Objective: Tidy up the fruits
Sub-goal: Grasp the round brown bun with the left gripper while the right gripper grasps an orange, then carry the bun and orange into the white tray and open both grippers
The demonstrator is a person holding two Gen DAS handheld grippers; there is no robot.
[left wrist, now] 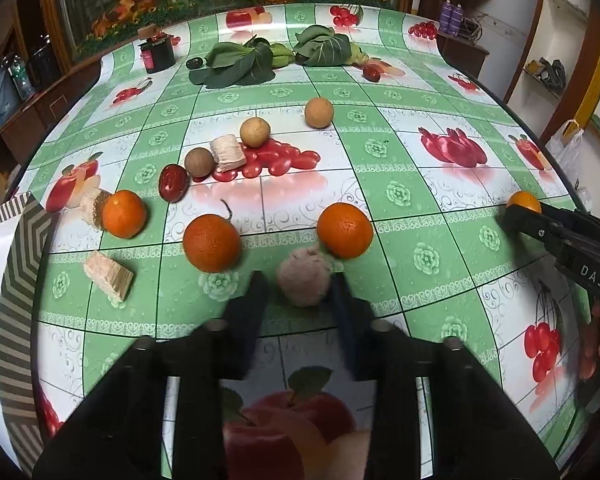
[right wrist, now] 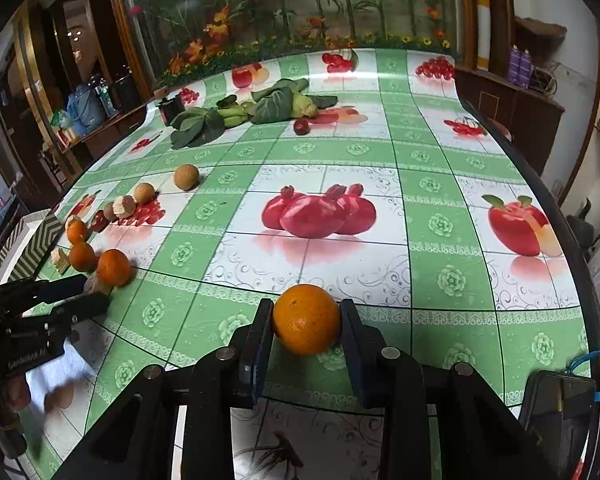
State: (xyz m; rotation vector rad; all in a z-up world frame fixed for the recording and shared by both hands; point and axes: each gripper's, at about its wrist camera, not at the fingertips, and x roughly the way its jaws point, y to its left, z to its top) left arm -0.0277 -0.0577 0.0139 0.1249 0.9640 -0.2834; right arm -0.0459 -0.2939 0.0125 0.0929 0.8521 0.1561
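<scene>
on table [left wrist: 420,240]: four oranges [left wrist: 345,230], three longans [left wrist: 254,132].

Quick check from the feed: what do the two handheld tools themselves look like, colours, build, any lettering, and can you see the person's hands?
Both tools are matte black plastic. The left tool and right tool each have two flat rectangular fingers on angular linkages with round silver pivot pins. The right tool's body shows white "DAS" lettering in the left wrist view; the left tool's side carries white lettering too blurred to read. Bare fingers grip each handle; no sleeves or cables visible.
</scene>
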